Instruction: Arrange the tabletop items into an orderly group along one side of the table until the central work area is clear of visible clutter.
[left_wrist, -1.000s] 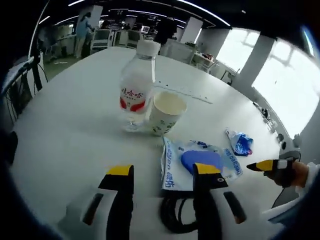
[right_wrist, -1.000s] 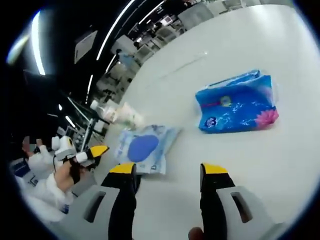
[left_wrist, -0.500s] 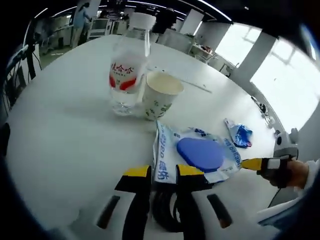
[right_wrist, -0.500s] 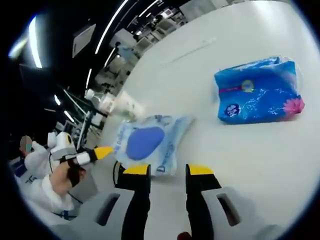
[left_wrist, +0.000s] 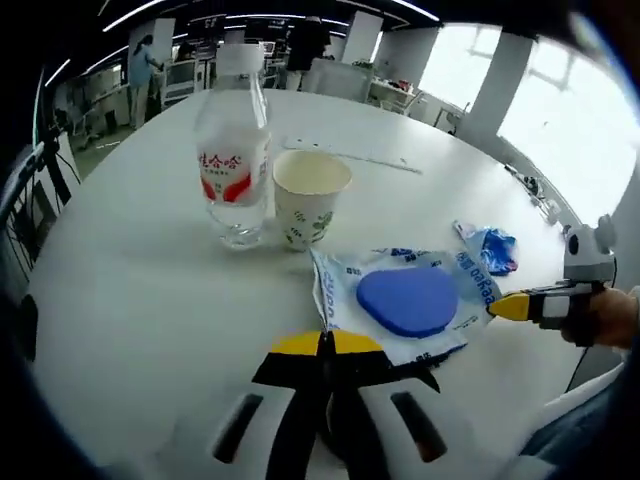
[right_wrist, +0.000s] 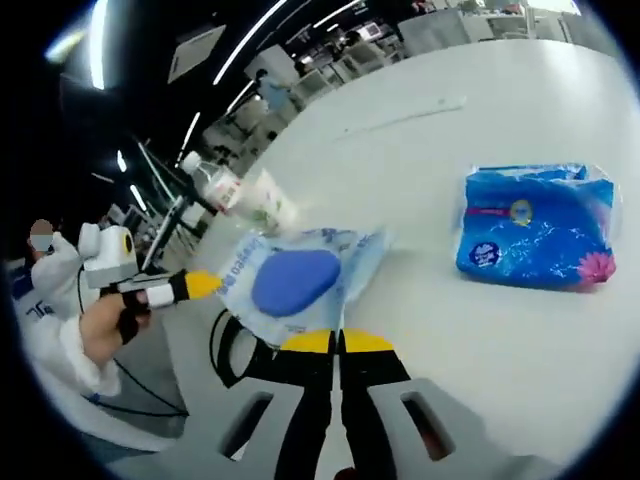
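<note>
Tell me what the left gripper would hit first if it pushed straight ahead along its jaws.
The left gripper, jaws closed together, sits at the near edge of the wipes pack, so it would meet that first. Beyond stand the paper cup and water bottle, though depth is uncertain.

bottle (left_wrist: 232, 165) left of cup (left_wrist: 309, 198) | wipes pack (left_wrist: 400, 305) nearer, perhaps over cable (right_wrist: 228, 350)

White table (left_wrist: 130, 290) carries water bottle (left_wrist: 232, 165), paper cup (left_wrist: 309, 200), wipes pack (left_wrist: 405, 305), tissue pack (right_wrist: 535, 240).

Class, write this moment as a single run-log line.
left hand-held gripper: shut on wipes pack edge | right hand-held gripper: shut on wipes pack | bottle, cup: upright, adjacent
</note>
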